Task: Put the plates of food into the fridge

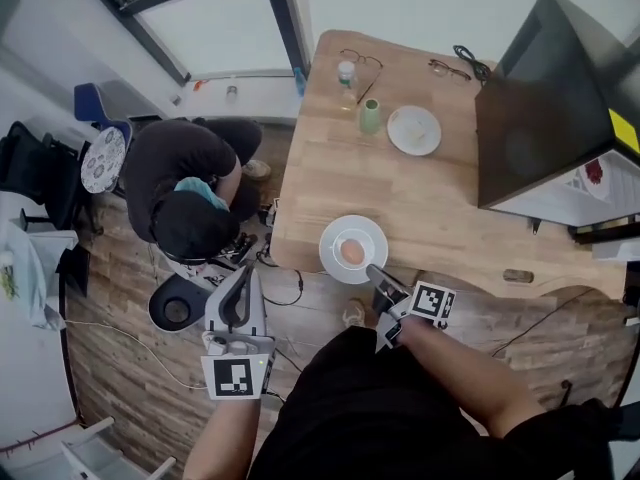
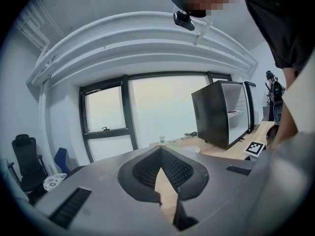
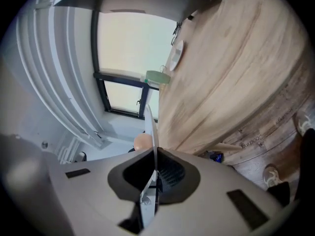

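A white plate (image 1: pixel 335 238) holding a round peach-coloured food (image 1: pixel 352 252) sits at the near edge of the wooden table (image 1: pixel 440 208). My right gripper (image 1: pixel 374 271) is shut on that plate's near rim; in the right gripper view the rim (image 3: pixel 150 124) stands edge-on between the jaws of the right gripper (image 3: pixel 155 173), with the food (image 3: pixel 142 142) just left of it. A second plate of food (image 1: pixel 414 129) lies farther back. My left gripper (image 1: pixel 237 303) hangs off the table's left over the floor, shut and holding nothing. The left gripper (image 2: pixel 161 154) faces the table from afar.
The black fridge (image 1: pixel 545 108) stands on the table's right with its door swung open; the fridge (image 2: pixel 224 112) shows white shelves inside. A green cup (image 1: pixel 370 116), a small bottle (image 1: pixel 346 72) and two pairs of glasses (image 1: pixel 366 61) lie at the back. A person (image 1: pixel 190 193) sits left of the table.
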The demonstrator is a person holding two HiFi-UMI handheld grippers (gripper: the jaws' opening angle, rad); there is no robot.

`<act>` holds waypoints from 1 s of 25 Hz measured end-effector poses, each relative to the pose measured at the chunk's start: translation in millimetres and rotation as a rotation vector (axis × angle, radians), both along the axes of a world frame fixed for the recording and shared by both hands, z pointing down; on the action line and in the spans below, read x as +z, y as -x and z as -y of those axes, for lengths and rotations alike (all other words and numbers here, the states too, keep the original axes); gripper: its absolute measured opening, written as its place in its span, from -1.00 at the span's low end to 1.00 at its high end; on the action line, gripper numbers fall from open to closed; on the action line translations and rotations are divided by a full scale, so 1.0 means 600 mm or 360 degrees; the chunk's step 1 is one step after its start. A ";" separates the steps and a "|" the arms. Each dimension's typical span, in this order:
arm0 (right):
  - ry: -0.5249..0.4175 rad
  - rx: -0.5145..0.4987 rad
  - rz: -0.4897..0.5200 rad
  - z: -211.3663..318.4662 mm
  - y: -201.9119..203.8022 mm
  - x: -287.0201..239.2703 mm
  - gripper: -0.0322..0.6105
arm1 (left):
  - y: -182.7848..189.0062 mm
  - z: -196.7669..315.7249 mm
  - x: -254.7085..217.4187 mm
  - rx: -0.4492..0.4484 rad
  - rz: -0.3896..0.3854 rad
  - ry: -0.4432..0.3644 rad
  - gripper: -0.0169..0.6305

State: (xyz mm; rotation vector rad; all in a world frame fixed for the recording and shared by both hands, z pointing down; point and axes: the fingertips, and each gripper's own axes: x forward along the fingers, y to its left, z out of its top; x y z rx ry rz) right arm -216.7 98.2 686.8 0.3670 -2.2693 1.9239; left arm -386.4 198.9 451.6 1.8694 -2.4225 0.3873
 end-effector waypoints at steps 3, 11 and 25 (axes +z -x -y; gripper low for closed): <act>-0.0037 0.0086 0.0036 0.031 -0.031 -0.031 -0.80 | -0.022 0.035 -0.010 0.0068 -0.0009 -0.0037 -0.93; -0.0113 0.0354 0.0102 0.119 -0.144 -0.100 -0.80 | -0.110 0.150 -0.053 0.0327 -0.0005 -0.0162 -0.93; -0.0239 0.0791 0.0082 0.239 -0.394 -0.159 -0.80 | -0.291 0.348 -0.092 0.0708 -0.0011 -0.0259 -0.93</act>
